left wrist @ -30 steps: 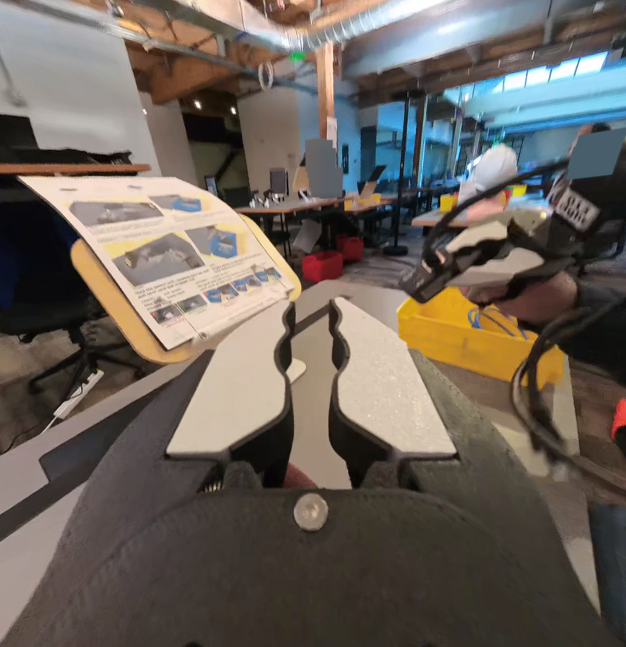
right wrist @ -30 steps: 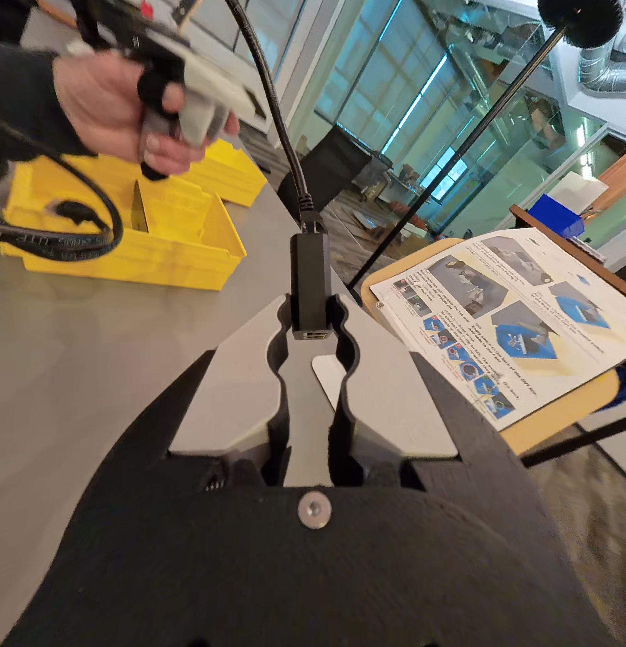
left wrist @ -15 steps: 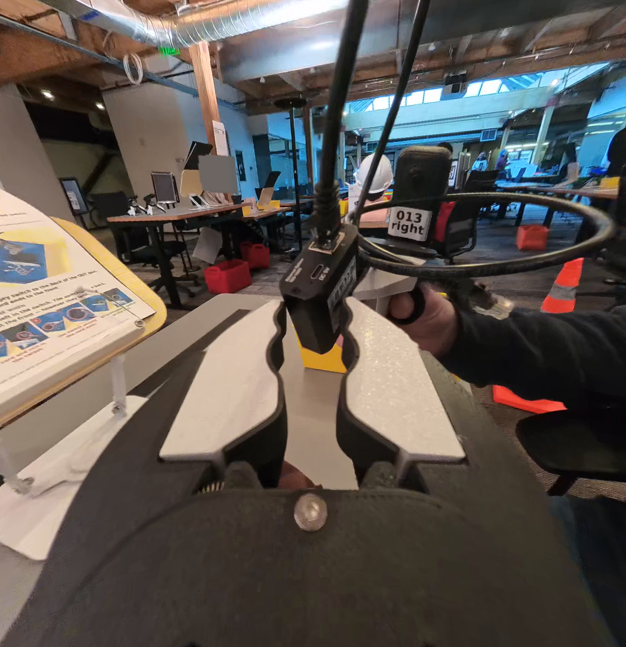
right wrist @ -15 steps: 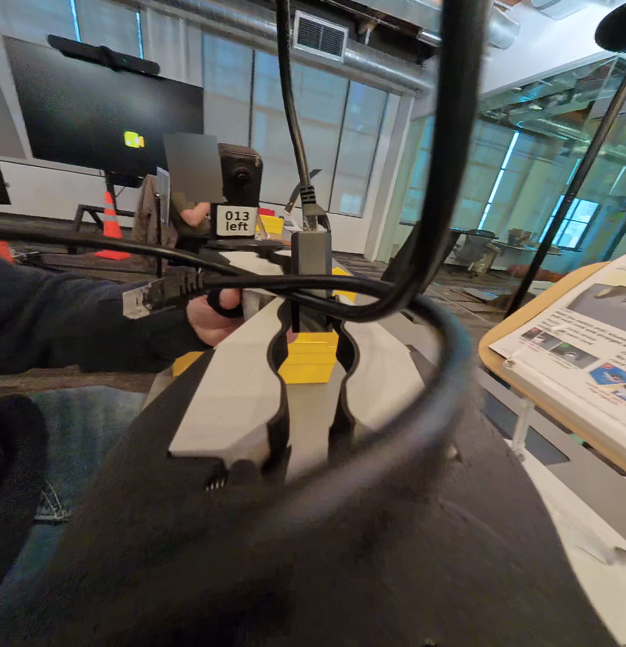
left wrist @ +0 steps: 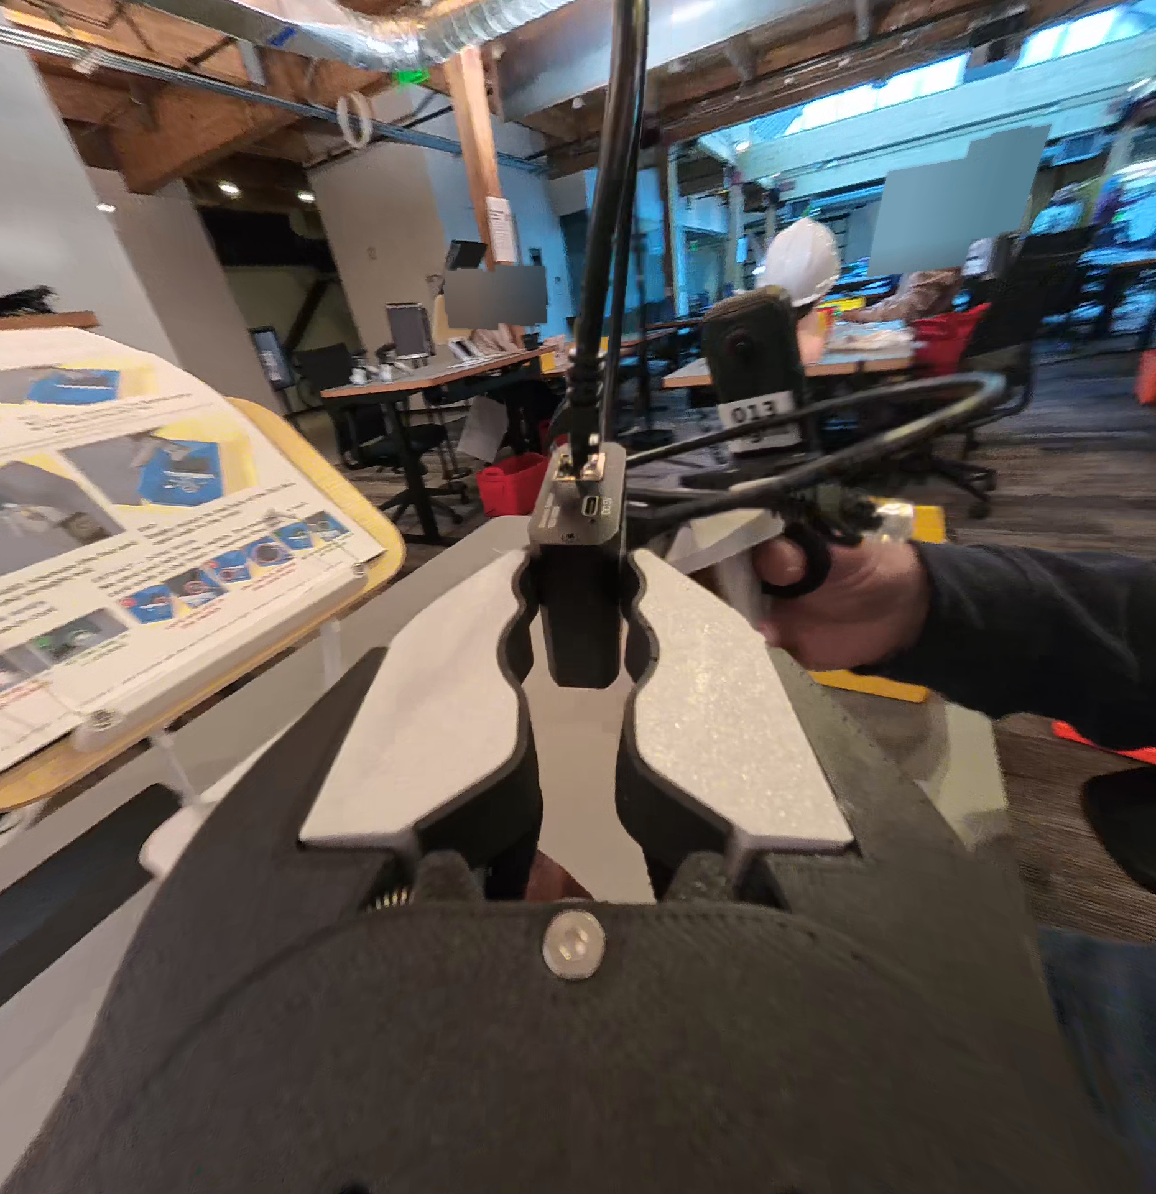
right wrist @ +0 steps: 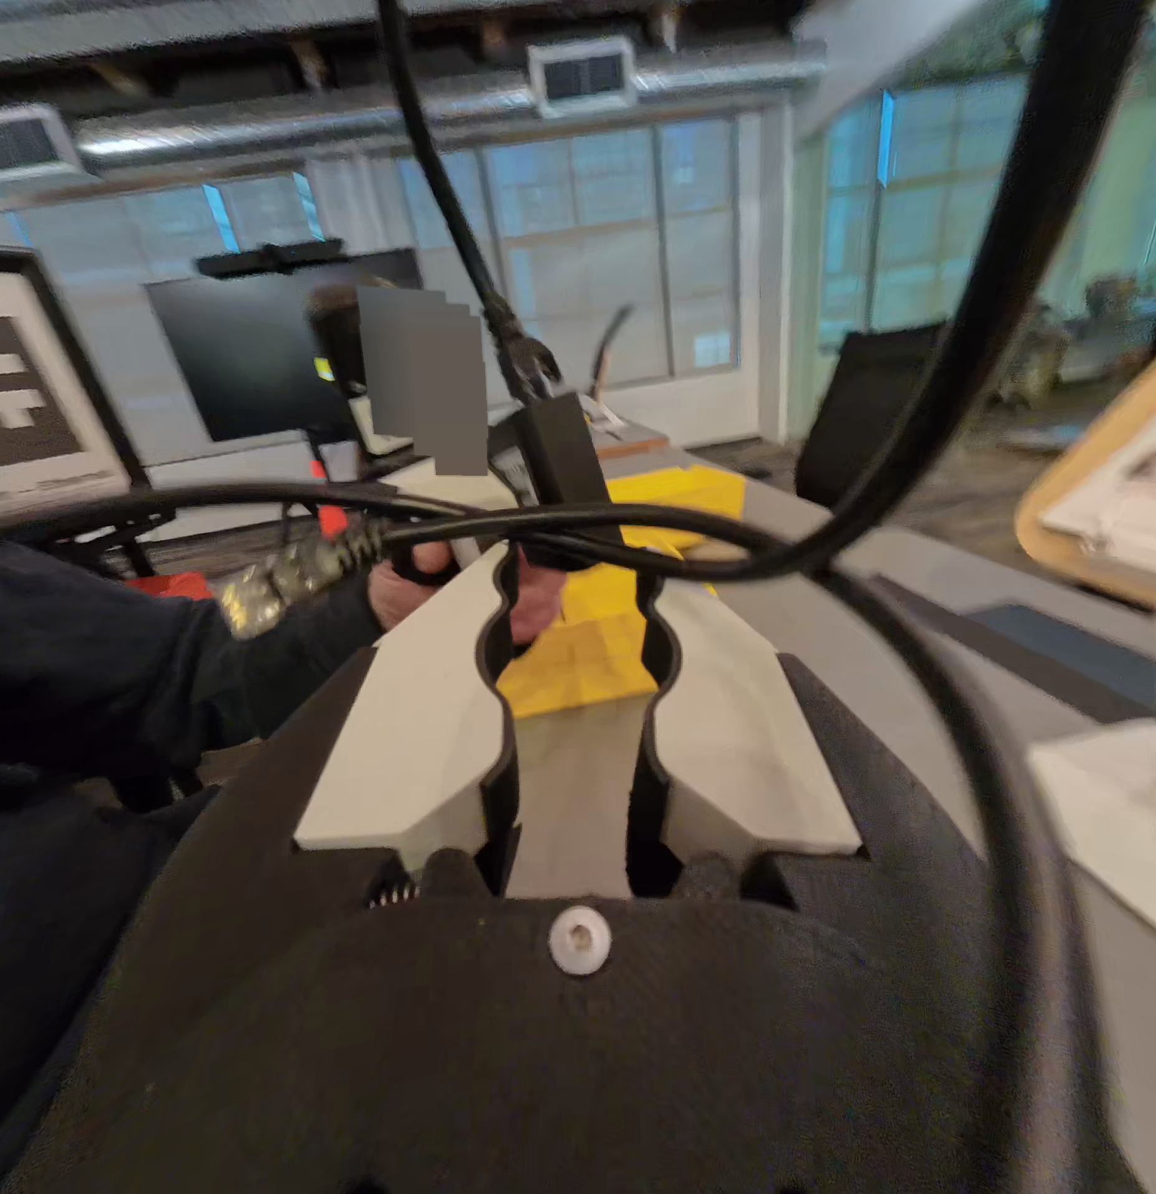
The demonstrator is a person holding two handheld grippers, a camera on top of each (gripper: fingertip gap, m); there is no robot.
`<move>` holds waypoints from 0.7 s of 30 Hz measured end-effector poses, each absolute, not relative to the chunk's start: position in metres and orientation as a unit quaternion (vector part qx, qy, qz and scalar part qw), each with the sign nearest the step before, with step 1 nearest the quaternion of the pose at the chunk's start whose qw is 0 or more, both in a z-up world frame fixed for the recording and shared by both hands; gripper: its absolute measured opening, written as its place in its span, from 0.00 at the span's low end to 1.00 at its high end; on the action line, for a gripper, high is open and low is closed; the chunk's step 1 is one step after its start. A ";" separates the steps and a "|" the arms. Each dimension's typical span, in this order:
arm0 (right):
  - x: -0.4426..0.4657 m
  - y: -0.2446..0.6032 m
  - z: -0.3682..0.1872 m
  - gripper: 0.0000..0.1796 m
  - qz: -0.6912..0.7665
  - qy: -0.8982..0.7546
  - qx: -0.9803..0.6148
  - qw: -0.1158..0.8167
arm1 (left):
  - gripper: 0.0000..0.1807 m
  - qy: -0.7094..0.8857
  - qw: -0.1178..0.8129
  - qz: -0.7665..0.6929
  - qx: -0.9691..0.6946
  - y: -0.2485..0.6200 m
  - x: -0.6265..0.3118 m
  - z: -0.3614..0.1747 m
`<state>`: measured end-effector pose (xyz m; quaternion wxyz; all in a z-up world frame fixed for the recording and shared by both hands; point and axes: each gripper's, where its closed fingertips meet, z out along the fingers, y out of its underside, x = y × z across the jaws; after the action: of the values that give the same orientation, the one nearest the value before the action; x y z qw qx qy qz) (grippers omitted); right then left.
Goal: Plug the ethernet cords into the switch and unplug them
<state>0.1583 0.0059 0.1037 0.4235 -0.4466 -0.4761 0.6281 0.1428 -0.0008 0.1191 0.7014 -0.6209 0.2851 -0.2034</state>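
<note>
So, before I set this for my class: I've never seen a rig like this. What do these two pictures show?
There is no robot here. A person holds a two-finger gripper in each hand, and each gripper carries a camera looking along its fingers. The left wrist view shows the left gripper clamped on a small black switch, with a black cord plugged into its top. Beyond it, a hand holds the other gripper, near a loose plug. The right wrist view shows the right gripper open, with a loose cord crossing its tips. On the grey table stand a yellow bin and a tilted instruction sheet.
</note>
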 end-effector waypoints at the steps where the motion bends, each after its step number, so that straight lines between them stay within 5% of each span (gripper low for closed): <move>1: 0.158 0.012 0.096 0.22 0.611 -0.474 -0.481 0.413 | 0.13 0.281 0.706 -0.177 -0.626 0.000 0.136 0.120; 9: 0.198 -0.014 -0.005 0.18 0.415 -0.575 -0.652 0.268 | 0.13 0.298 0.679 0.121 -0.660 0.008 0.089 0.124; 13: 0.197 -0.026 0.046 0.15 0.420 -0.571 -0.593 0.381 | 0.13 0.320 0.653 0.214 -0.652 0.008 0.085 0.118; 17: 0.172 -0.019 0.102 0.33 0.416 -0.534 -0.549 0.490 | 0.13 0.346 0.630 0.279 -0.637 0.006 0.097 0.109; 21: 0.137 -0.010 0.101 0.41 0.412 -0.531 -0.557 0.488 | 0.13 0.373 0.612 0.318 -0.620 0.001 0.116 0.104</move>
<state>0.1373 -0.0098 0.1009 0.4877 -0.5567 -0.5314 0.4122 0.1163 0.0010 0.1035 0.6120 -0.6203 0.3734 0.3182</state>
